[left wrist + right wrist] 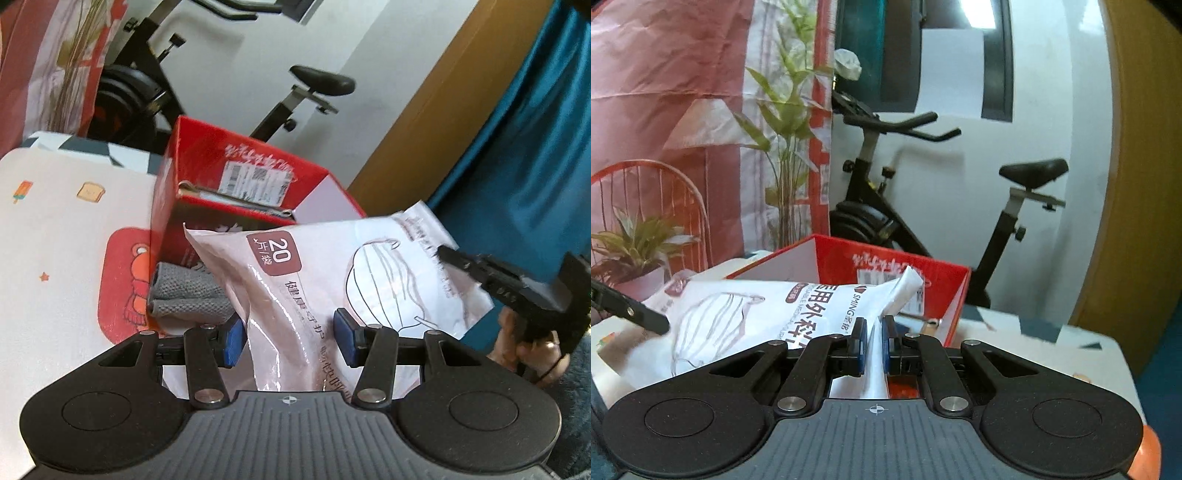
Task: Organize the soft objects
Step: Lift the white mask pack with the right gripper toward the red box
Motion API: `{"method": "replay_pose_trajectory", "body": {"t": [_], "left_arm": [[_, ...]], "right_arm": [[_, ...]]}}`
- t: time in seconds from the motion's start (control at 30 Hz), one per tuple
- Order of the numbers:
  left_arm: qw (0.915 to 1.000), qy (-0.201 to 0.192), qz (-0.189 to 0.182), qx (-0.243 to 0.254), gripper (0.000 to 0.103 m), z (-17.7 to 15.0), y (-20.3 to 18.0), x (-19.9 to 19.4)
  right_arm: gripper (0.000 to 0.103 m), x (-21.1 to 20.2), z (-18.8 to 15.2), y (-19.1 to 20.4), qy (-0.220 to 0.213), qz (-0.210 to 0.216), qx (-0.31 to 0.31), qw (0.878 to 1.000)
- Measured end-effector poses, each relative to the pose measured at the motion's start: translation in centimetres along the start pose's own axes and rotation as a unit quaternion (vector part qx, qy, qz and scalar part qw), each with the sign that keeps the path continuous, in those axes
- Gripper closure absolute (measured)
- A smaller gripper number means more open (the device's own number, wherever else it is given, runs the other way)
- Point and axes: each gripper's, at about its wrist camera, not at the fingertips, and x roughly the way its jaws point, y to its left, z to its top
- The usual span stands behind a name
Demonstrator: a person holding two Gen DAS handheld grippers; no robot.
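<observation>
A white mask pack printed with a mask drawing hangs in the air between both grippers. My left gripper has its blue pads pressed on the puffy lower part of the pack. My right gripper is shut on a thin edge of the same mask pack; in the left wrist view it shows as the right gripper on the pack's right corner, with a hand behind it. One finger of the left gripper lies against the pack's left end. A folded grey cloth lies on the table beside an open red box.
The red box stands open just beyond the pack, with flat items inside. The table carries a white mat with cartoon prints. An exercise bike, potted plants, a red chair and a blue curtain surround the table.
</observation>
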Motion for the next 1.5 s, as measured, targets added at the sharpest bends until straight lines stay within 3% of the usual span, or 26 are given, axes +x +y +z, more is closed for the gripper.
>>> {"method": "replay_pose_trajectory", "body": {"t": [0.13, 0.43, 0.67, 0.77, 0.9, 1.13, 1.5], "left_arm": [[0.9999, 0.003, 0.003, -0.016, 0.05, -0.1, 0.3, 0.1], [0.9996, -0.026, 0.014, 0.003, 0.05, 3.2, -0.5, 0.0], [0.9922, -0.099, 0.059, 0.047, 0.05, 10.0, -2.1, 1.3], [0.9891, -0.113, 0.08, 0.051, 0.05, 12.0, -2.5, 3.0], [0.9894, -0.099, 0.096, 0.045, 0.05, 13.3, -2.1, 6.0], [0.9912, -0.059, 0.114, 0.032, 0.05, 14.2, -0.1, 9.6], [0.9915, 0.0, 0.127, 0.028, 0.05, 13.7, 1.2, 11.2]], "right_arm": [[0.095, 0.1, 0.4, 0.0, -0.009, -0.003, -0.003, 1.0], [0.095, 1.1, 2.5, -0.7, -0.037, -0.018, -0.017, 0.999], [0.095, 4.2, 6.4, -1.9, -0.089, -0.069, -0.042, 0.993], [0.095, 6.3, 7.2, -2.0, -0.106, -0.096, -0.07, 0.987], [0.095, 9.5, 7.1, -2.6, -0.11, -0.12, -0.092, 0.982], [0.095, 14.3, 5.2, -4.5, -0.068, -0.117, -0.064, 0.989], [0.095, 16.1, 1.6, -5.3, -0.013, -0.095, -0.041, 0.995]]}}
